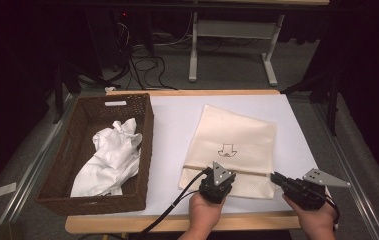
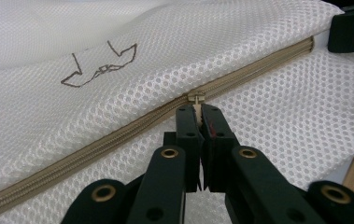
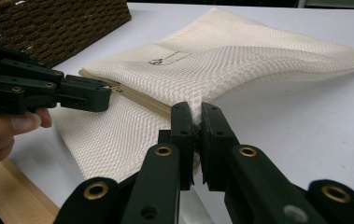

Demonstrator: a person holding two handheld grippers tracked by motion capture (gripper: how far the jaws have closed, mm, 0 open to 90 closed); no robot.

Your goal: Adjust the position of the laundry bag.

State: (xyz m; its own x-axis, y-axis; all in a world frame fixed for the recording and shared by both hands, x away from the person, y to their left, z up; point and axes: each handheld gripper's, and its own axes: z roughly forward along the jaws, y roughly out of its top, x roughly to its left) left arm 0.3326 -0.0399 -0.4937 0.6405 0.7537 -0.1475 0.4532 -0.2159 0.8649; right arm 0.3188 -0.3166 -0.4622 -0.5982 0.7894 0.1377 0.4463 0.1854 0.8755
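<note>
- Dark room behind, with cables on the floor and a white metal stand beyond a wooden table (image 1: 127, 226) covered by a white sheet (image 1: 177, 115).
- At the table's left stands a brown wicker basket (image 1: 57, 172), holding a crumpled white cloth (image 1: 109, 157).
- Right of the basket, flat on the sheet, lies a cream mesh laundry bag (image 1: 237, 135) with a small dark drawn mark (image 1: 227, 150) on its upper face; its near end reaches almost to the table's front edge.
- A tan zipper (image 2: 95, 142) runs across the bag near that front end, closed along the stretch on view.
- The left gripper (image 1: 218, 184) rests over the bag's near part, jaws clenched on the zipper pull (image 2: 196, 99), which stands between the two tips in the left gripper view.
- The right gripper (image 3: 194, 123) sits at the bag's near right edge, jaws pinched on the mesh at the zipper's end.
- Each gripper is held by a hand coming in from the table's front edge.
</note>
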